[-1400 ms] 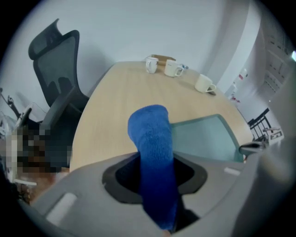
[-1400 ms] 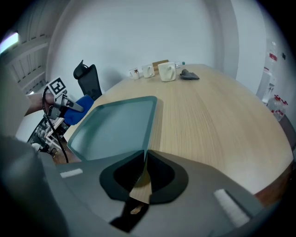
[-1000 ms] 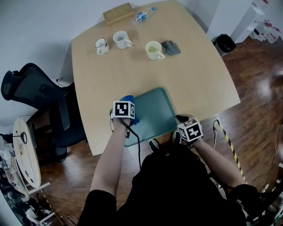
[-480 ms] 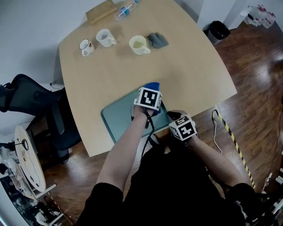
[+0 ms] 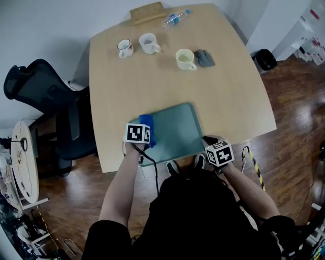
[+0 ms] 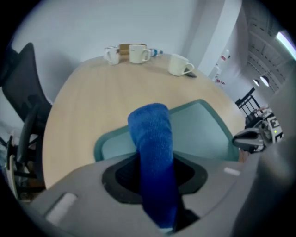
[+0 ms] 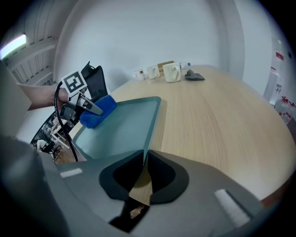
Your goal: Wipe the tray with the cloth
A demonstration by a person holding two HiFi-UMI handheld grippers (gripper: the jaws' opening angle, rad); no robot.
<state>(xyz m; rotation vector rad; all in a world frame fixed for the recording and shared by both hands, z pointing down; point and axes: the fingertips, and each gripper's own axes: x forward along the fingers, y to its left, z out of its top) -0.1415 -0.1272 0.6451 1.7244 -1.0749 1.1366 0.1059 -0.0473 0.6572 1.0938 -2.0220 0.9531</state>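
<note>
Tray bare across mid & right part, free to sweep. Its left end is taken: cloth clamped in left gripper. Right gripper is closed on tray's near-right corner, blocking that corner. Table beyond tray & to its right is bare, w/ wide room to pass. Far beyond tray, well apart from it: 3 mugs, grey rag, bottle, wood block at far edge. Chair stands left of tray, off the table.
</note>
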